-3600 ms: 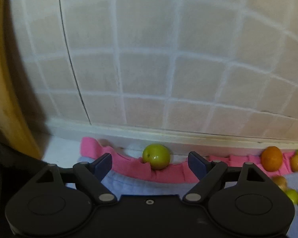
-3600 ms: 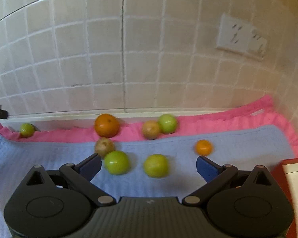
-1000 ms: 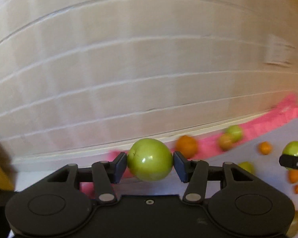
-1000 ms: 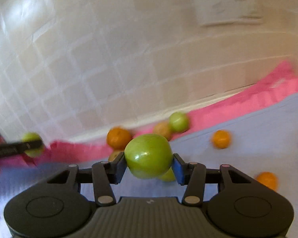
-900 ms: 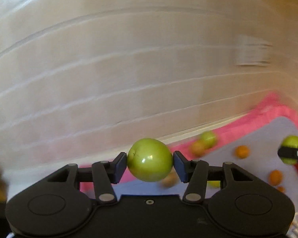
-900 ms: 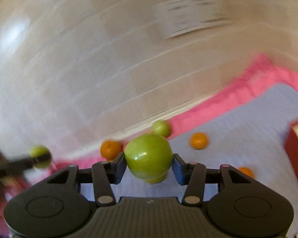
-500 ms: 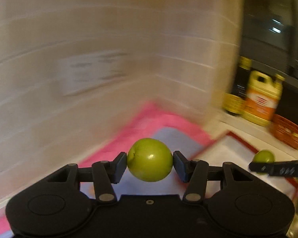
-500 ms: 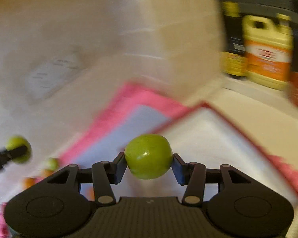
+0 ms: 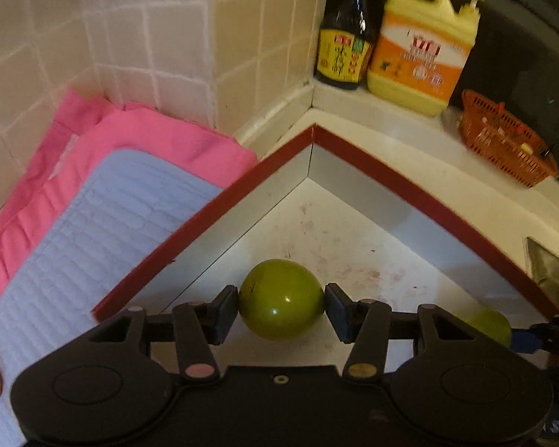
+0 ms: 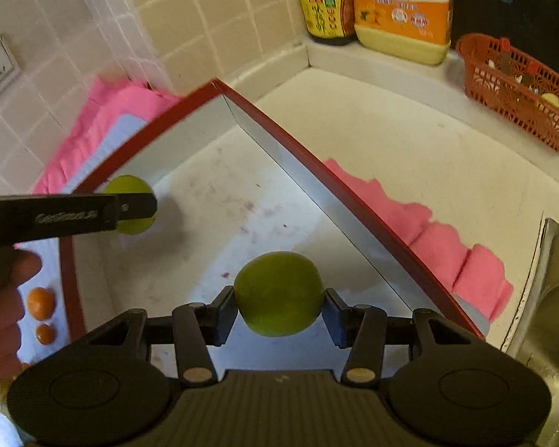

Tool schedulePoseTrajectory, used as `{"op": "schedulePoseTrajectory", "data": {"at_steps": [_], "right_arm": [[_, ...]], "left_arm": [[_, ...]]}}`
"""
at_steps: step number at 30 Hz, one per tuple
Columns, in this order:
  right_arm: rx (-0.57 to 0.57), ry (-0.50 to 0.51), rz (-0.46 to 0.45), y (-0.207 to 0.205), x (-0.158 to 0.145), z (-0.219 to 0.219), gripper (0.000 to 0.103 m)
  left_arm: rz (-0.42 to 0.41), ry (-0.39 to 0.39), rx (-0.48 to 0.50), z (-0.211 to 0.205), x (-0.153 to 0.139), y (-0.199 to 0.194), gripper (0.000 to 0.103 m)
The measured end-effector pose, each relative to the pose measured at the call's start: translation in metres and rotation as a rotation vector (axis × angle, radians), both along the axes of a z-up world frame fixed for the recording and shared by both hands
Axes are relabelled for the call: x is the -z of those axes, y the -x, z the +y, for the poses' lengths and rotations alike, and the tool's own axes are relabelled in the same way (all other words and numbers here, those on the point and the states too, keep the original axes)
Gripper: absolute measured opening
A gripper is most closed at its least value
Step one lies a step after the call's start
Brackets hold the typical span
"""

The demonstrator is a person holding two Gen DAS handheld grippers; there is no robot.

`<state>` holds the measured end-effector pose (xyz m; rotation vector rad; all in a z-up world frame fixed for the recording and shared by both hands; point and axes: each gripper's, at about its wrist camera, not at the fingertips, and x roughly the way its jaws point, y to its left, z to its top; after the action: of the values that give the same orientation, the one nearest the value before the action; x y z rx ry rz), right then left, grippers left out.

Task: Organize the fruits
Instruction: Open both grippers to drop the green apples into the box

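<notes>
Two grippers hover over the red-rimmed tray (image 9: 410,186), near its far corner. The left gripper (image 9: 281,300) is clamped on one green fruit (image 9: 281,298), the right gripper (image 10: 278,294) on another green fruit (image 10: 278,292). Best lower both to the tray floor before parting the jaws, lest they roll.

Green fruit (image 9: 281,300) lower centre in the left wrist view, second green fruit (image 10: 278,294) lower centre in the right wrist view – both between black grippers with blue pads (image 9: 339,313). Tray (image 9: 410,186): dark red rim, grey walls, white stained floor. Pink cloth (image 9: 160,141) upper left, ribbed pale blue mat (image 9: 93,231) over it. Orange fruits (image 10: 41,302) left edge. Yellow-orange jug (image 9: 421,44), dark bottle (image 9: 344,37) with yellow label, red mesh basket (image 9: 503,141) – upper right. Beige wall tiles (image 9: 167,29), white grout.
</notes>
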<state>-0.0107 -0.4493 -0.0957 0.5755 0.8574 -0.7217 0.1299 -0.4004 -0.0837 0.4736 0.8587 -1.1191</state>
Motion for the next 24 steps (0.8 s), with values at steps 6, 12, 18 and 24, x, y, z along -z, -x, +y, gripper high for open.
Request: {"op": "schedulePoseTrajectory", "data": {"at_steps": [6, 12, 18, 24], "right_arm": [[-0.04, -0.027, 0.053, -0.005, 0.011, 0.004, 0.052], [-0.048, -0.021, 0.007, 0.003, -0.005, 0.008, 0.057], [0.004, 0.029, -0.099, 0.031, -0.05, 0.014, 0.069], [0.019, 0.157, -0.179, 0.047, -0.112, 0.026, 0.071]], "left_arm": [[0.007, -0.039, -0.004, -0.014, 0.011, 0.002, 0.063], [0.037, -0.038, -0.031, 0.001, 0.005, -0.002, 0.07], [0.0, 0.087, -0.067, 0.064, -0.042, -0.007, 0.078], [-0.12, 0.16, -0.159, 0.148, -0.095, -0.017, 0.078]]}}
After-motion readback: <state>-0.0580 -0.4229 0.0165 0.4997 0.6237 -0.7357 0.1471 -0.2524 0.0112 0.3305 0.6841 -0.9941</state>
